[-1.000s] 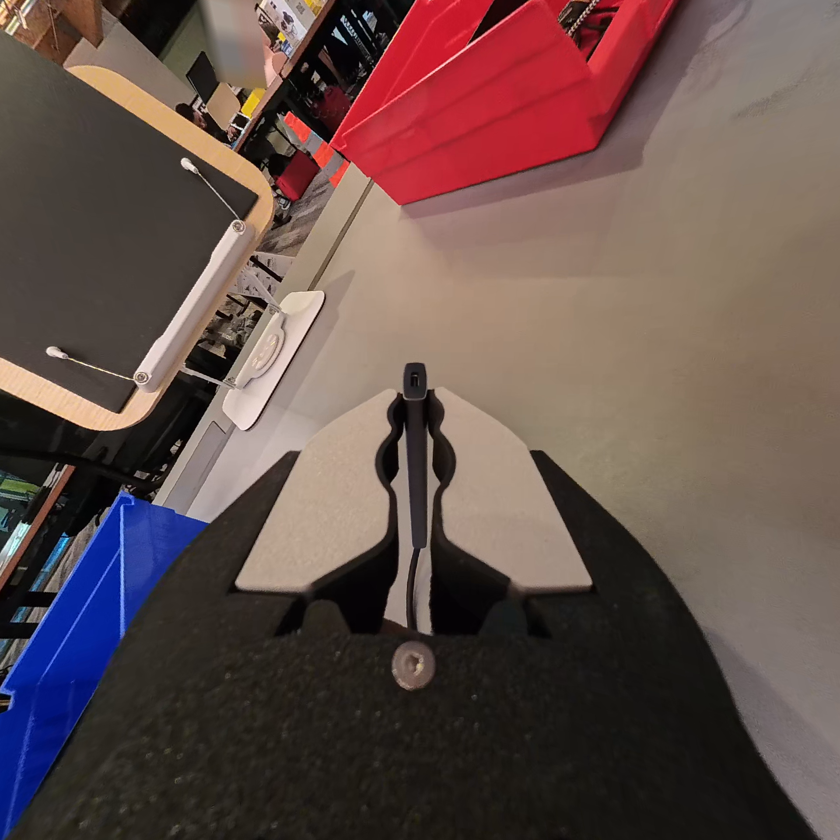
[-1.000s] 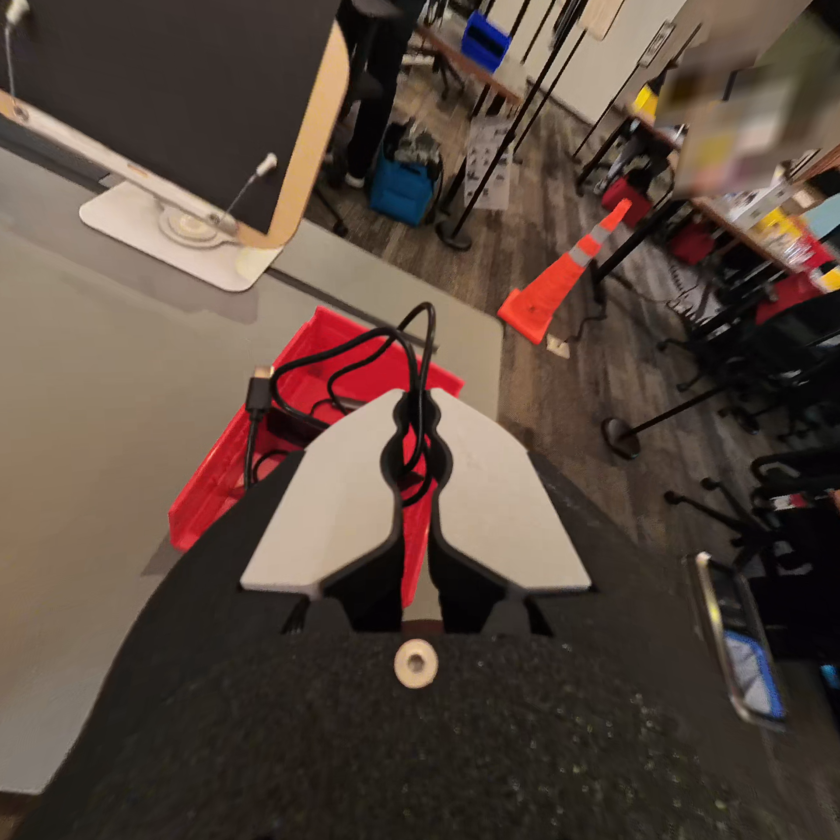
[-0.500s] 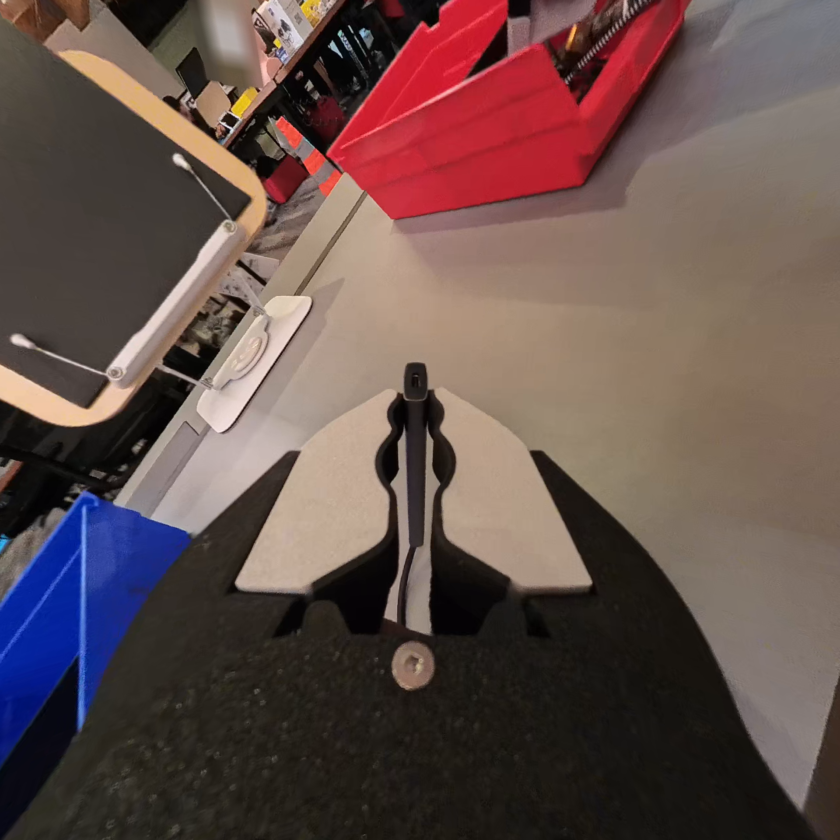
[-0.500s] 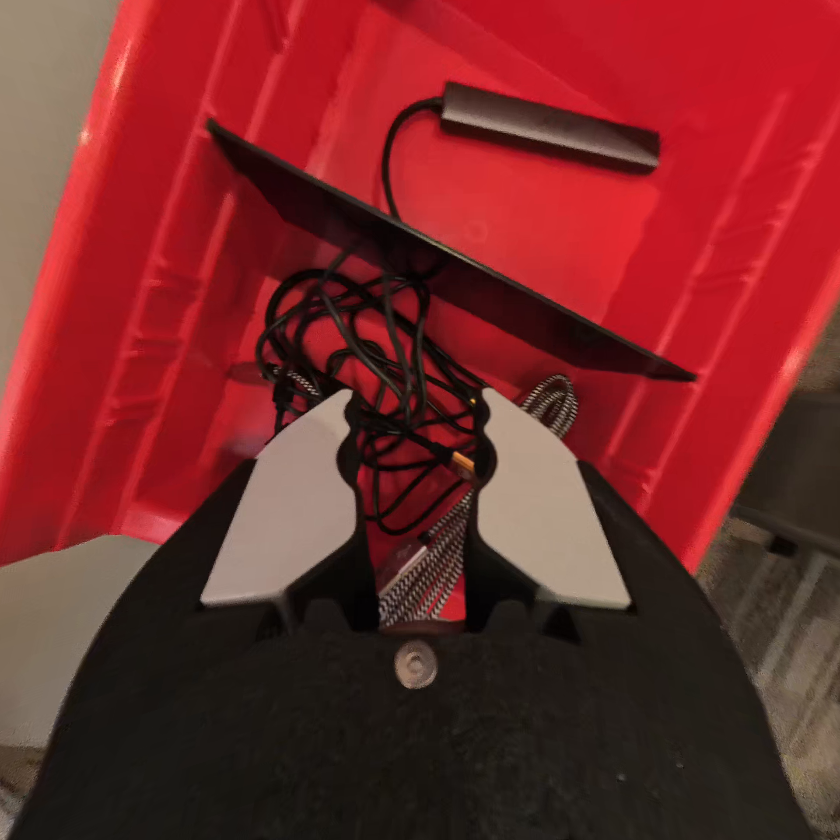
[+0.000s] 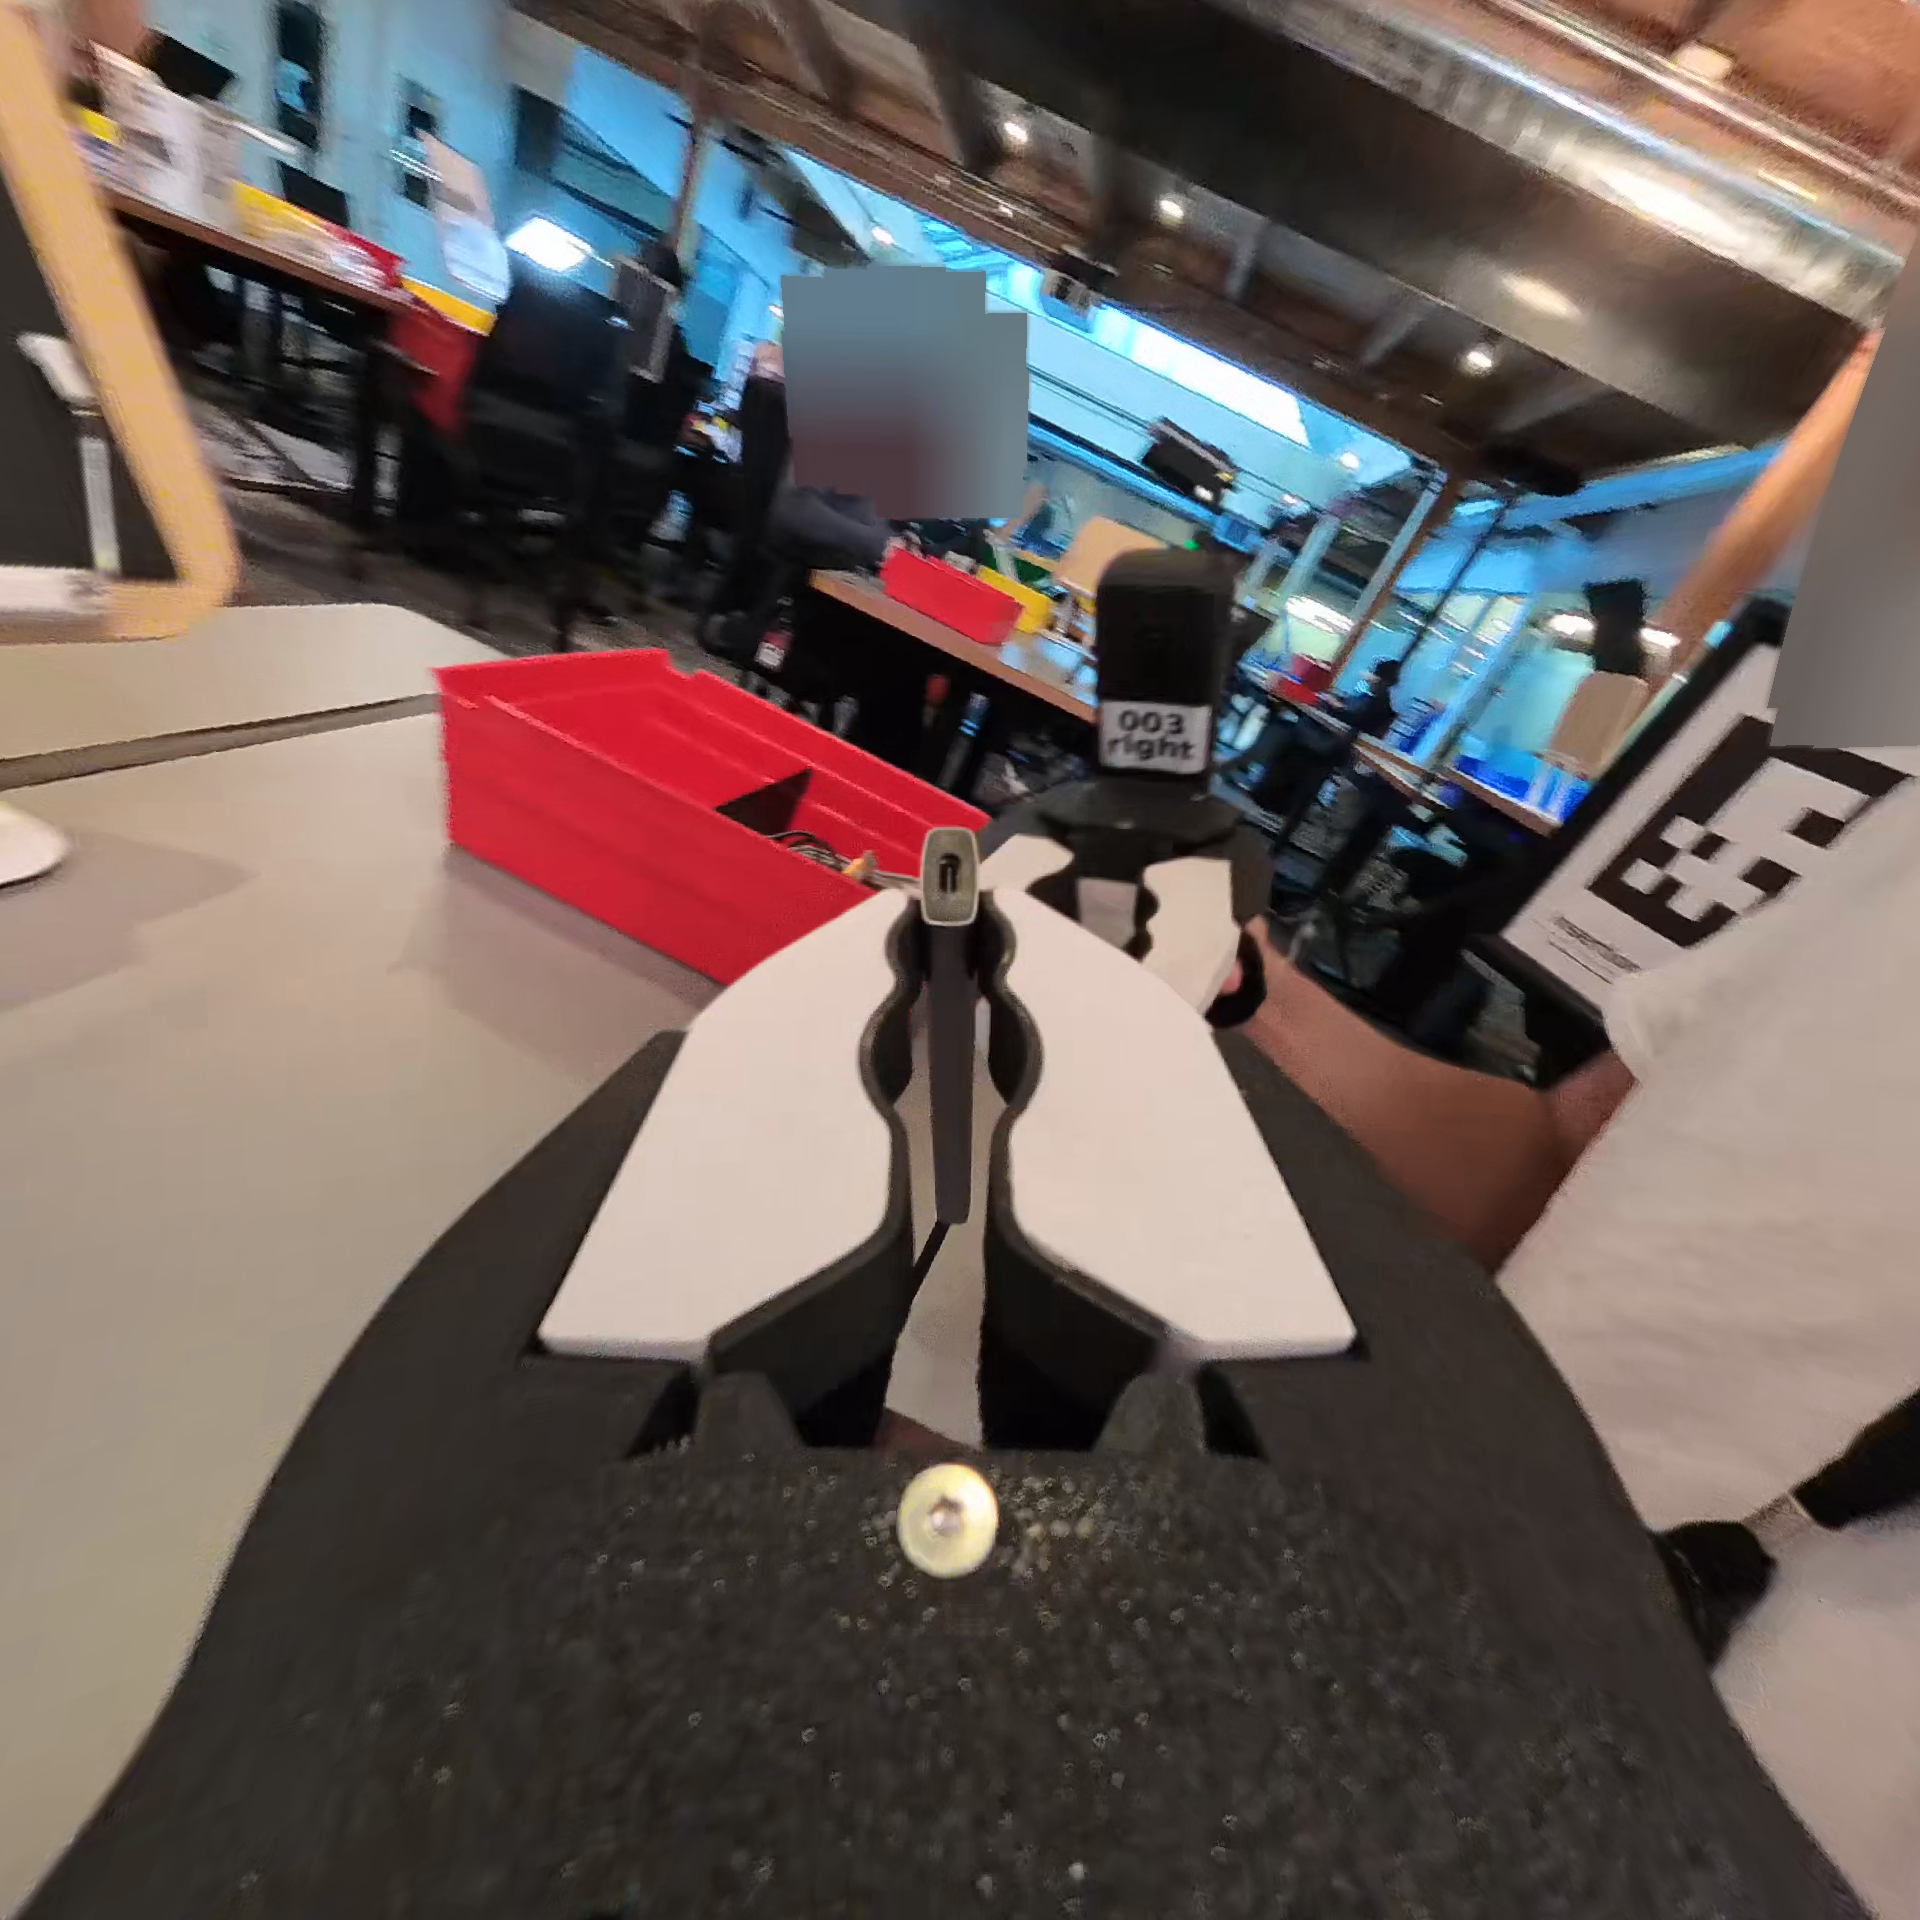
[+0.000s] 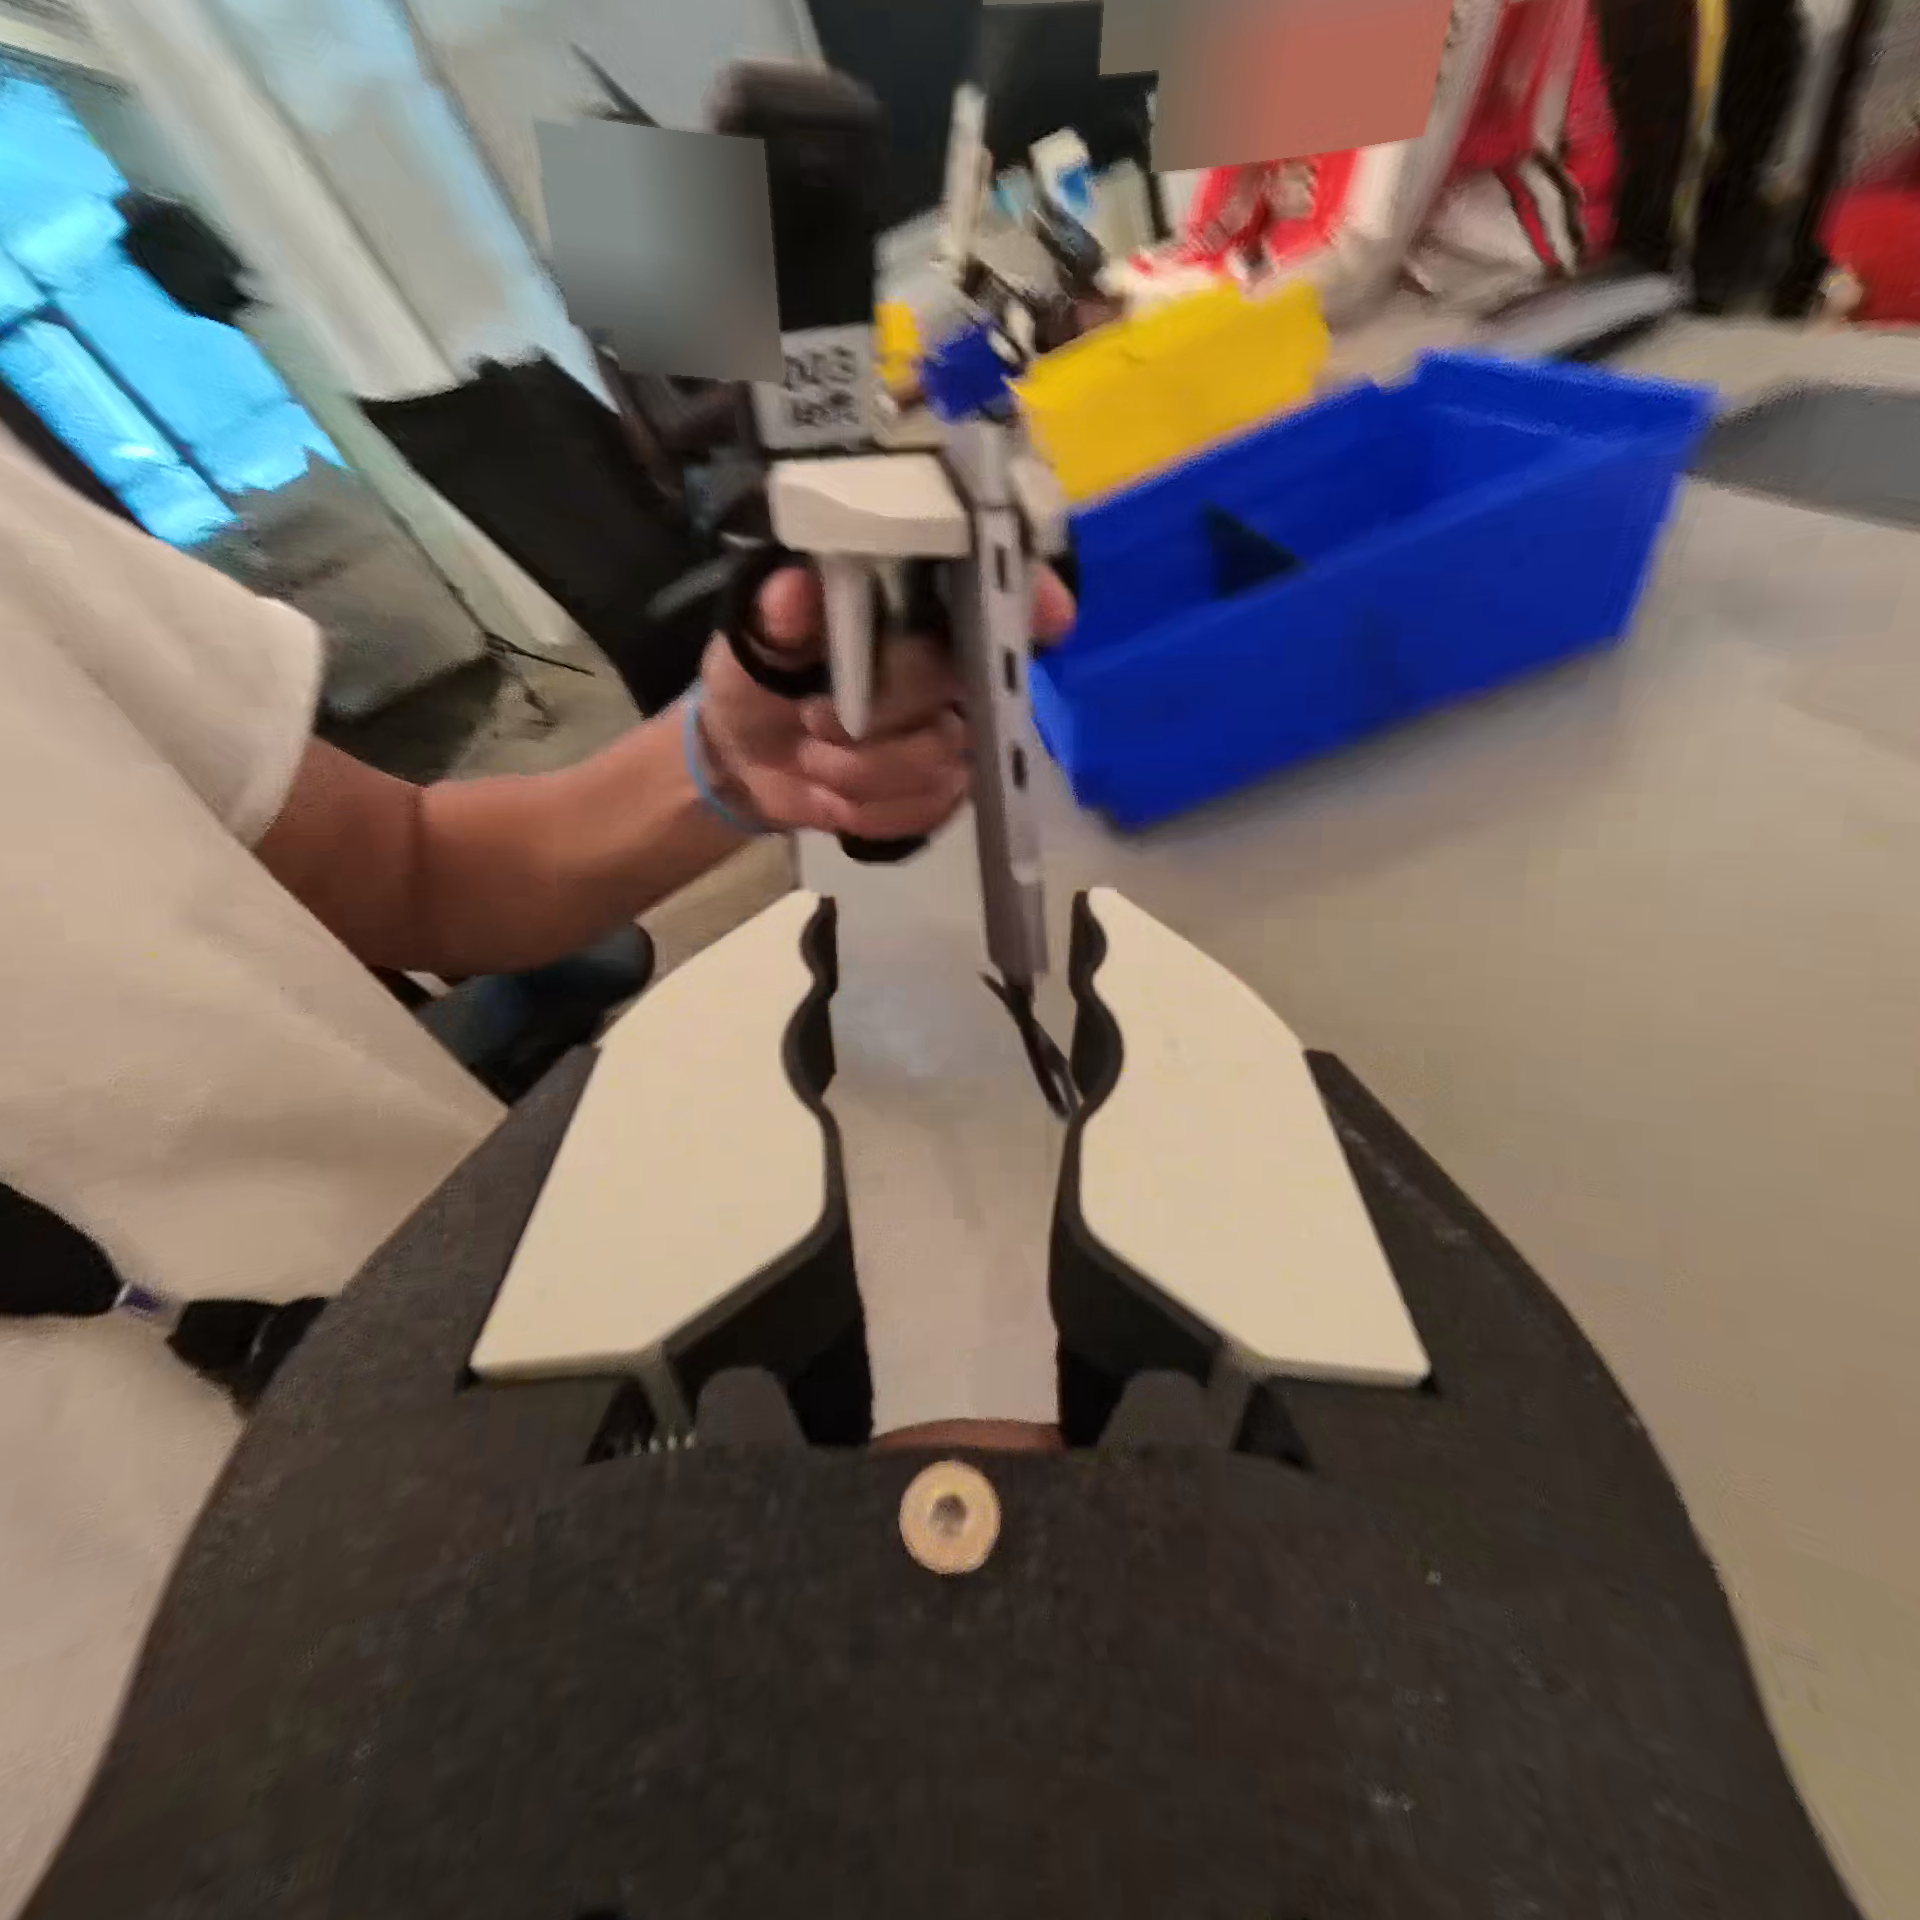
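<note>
My left gripper (image 5: 948,914) is shut on a slim dark grey hub (image 5: 948,883). The hub's end face sticks out past the fingertips and its thin black cable (image 5: 928,1247) runs back between the fingers. In the right wrist view the hub (image 6: 1003,727) hangs upright from the left gripper, which a hand (image 6: 831,727) holds. My right gripper (image 6: 951,914) is open. The hub's lower end and its cable (image 6: 1044,1049) hang between the right gripper's fingers, close to the right finger (image 6: 1195,1143), with no pad pressing on them. The right gripper (image 5: 1117,914) also shows open in the left wrist view.
A red bin (image 5: 623,810) with a black divider and cables stands on the grey table (image 5: 208,1039) beyond the left gripper. A blue bin (image 6: 1351,592) with a divider stands on the table behind the hub, with a yellow bin (image 6: 1174,364) farther back. A person's arm (image 6: 468,862) reaches in from the left. My hands' fingertips stand some 7 cm from each other.
The right gripper let go of a black cable over the red bin, opened, and swung round to face the left gripper. The left gripper tilted up, with the hub unchanged in its grasp.
</note>
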`<act>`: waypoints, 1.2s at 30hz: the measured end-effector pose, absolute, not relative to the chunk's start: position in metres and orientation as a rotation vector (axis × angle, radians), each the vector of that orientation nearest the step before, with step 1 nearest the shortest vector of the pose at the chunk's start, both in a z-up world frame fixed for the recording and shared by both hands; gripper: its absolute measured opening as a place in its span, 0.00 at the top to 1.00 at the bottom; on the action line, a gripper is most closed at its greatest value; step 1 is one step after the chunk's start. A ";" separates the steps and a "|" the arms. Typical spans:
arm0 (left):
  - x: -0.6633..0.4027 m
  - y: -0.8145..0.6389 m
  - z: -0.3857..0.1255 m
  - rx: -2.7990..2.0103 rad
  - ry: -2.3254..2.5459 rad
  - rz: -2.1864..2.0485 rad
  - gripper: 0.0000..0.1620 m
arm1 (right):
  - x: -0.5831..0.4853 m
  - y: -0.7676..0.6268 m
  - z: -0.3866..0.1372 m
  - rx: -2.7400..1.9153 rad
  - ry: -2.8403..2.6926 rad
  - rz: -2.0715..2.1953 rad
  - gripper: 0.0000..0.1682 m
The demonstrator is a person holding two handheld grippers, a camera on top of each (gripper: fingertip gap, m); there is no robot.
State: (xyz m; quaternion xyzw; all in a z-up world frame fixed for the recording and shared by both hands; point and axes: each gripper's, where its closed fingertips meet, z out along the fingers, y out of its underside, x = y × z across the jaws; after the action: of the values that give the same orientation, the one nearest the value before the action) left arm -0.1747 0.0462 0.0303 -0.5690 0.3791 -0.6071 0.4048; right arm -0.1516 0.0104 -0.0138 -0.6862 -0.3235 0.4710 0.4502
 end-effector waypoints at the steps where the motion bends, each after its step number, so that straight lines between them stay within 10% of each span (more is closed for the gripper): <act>1: -0.170 0.042 0.033 -1.417 0.988 -1.540 0.95 | -0.163 0.012 -0.010 -1.629 -0.807 1.176 0.78; 7: -0.159 0.024 0.033 -1.396 1.087 -1.533 0.93 | -0.176 0.015 -0.025 -1.635 -0.926 1.122 0.95; 11: -0.177 0.039 0.010 -1.519 0.994 -1.407 0.72 | -0.132 0.029 -0.010 -1.668 -0.881 0.951 0.95; 21: -0.214 0.048 -0.061 -1.701 0.690 -1.480 0.88 | 0.083 0.116 0.132 -1.534 -0.643 0.194 0.95; 36: -0.234 0.056 -0.069 -1.730 0.671 -1.383 0.88 | 0.218 0.179 -0.144 -2.769 -0.642 0.025 0.94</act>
State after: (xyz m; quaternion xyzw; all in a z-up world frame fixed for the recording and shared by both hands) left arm -0.2337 0.0560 -0.0691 -0.6844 0.2654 -0.5471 0.4022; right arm 0.2180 0.1787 -0.1438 -0.9632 -0.2233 0.0088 0.1492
